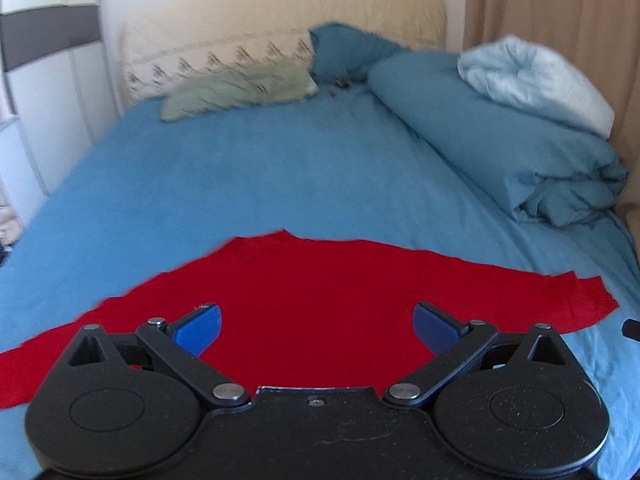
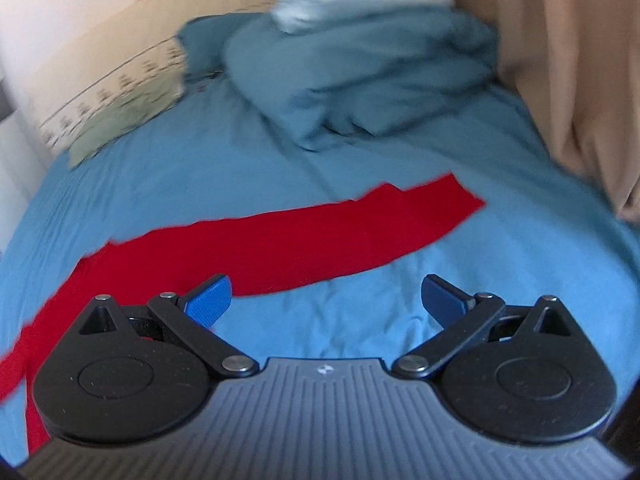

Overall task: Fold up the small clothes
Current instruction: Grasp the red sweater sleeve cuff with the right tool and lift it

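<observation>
A red garment [image 1: 304, 300] lies spread flat on the blue bed sheet [image 1: 248, 176], with sleeves reaching left and right. My left gripper [image 1: 316, 330] is open and empty, hovering over the garment's middle near its front part. In the right wrist view the garment's right sleeve [image 2: 320, 232] stretches across the sheet [image 2: 500, 264] toward the right. My right gripper [image 2: 326, 300] is open and empty, above the sheet just in front of that sleeve; its left pad [image 2: 210, 300] is over the red edge.
A rolled blue duvet [image 1: 492, 140] with a pale blue blanket [image 1: 536, 76] on top lies along the bed's right side. Pillows [image 1: 240, 92] rest against the beige headboard [image 1: 280, 8]. A beige curtain [image 2: 580, 80] hangs at the right. A white wardrobe [image 1: 44, 92] stands left.
</observation>
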Tool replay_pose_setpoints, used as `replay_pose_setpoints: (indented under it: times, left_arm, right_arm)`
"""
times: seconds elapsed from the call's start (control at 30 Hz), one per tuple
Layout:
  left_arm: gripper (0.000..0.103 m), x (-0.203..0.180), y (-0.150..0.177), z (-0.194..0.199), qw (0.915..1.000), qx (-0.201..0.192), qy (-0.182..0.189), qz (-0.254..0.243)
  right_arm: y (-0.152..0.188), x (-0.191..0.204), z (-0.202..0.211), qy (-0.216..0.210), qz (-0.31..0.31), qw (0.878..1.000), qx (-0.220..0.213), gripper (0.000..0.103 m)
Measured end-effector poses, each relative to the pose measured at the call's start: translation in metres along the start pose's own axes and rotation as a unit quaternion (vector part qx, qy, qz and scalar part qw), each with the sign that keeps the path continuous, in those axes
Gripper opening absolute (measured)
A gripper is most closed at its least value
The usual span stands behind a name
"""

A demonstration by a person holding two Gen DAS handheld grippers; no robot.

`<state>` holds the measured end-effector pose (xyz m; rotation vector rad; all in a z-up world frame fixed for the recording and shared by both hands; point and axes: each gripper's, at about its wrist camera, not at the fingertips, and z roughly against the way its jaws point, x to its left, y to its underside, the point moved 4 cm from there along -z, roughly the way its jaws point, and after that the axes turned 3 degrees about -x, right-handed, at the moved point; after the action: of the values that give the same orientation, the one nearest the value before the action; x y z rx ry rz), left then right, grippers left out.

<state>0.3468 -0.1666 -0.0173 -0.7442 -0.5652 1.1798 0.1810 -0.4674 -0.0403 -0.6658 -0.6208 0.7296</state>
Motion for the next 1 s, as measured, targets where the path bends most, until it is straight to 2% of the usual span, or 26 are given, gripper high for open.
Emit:
replay_pose_setpoints:
  times: [0.27, 0.4, 0.53, 0.57, 0.67, 0.73, 0.83, 0.93, 1.0]
  left_arm:
    - [0.103, -0.035, 0.005, -0.132, 0.9981, 0.046, 0.035, -0.022]
    - [0.103, -0.051, 0.010, -0.175, 0.9970, 0.051, 0.048, -0.034]
    - [0.103, -0.064, 0.016, -0.212, 0.9960, 0.065, 0.049, -0.036]
    - [0.103, -0.068, 0.015, -0.222, 0.9957, 0.071, 0.048, -0.035]
    - [0.103, -0.073, 0.021, -0.241, 0.9944, 0.090, 0.045, -0.033]
    - [0.103, -0.076, 0.025, -0.249, 0.9930, 0.105, 0.041, -0.032]
    - [0.103, -0.076, 0.026, -0.254, 0.9923, 0.113, 0.040, -0.031]
    - [0.103, -0.066, 0.019, -0.246, 0.9912, 0.121, 0.049, -0.021]
    - [0.102, -0.052, 0.008, -0.233, 0.9934, 0.108, 0.037, -0.009]
  right_arm:
    - [0.016, -0.068, -0.117, 0.065, -0.089, 0.994, -0.006, 0.103]
    - [0.021, -0.081, -0.150, 0.093, -0.090, 0.991, -0.033, 0.103]
    - [0.017, -0.090, -0.176, 0.109, -0.092, 0.987, -0.070, 0.085]
    - [0.015, -0.091, -0.179, 0.112, -0.090, 0.986, -0.080, 0.084]
    - [0.010, -0.094, -0.186, 0.127, -0.088, 0.984, -0.092, 0.067]
    - [0.007, -0.096, -0.188, 0.143, -0.087, 0.982, -0.090, 0.032]
    - [0.000, -0.098, -0.185, 0.142, -0.096, 0.982, -0.079, 0.023]
    - [-0.018, -0.082, -0.170, 0.131, -0.085, 0.985, -0.079, 0.022]
    - [-0.036, -0.058, -0.155, 0.108, -0.067, 0.988, -0.085, 0.022]
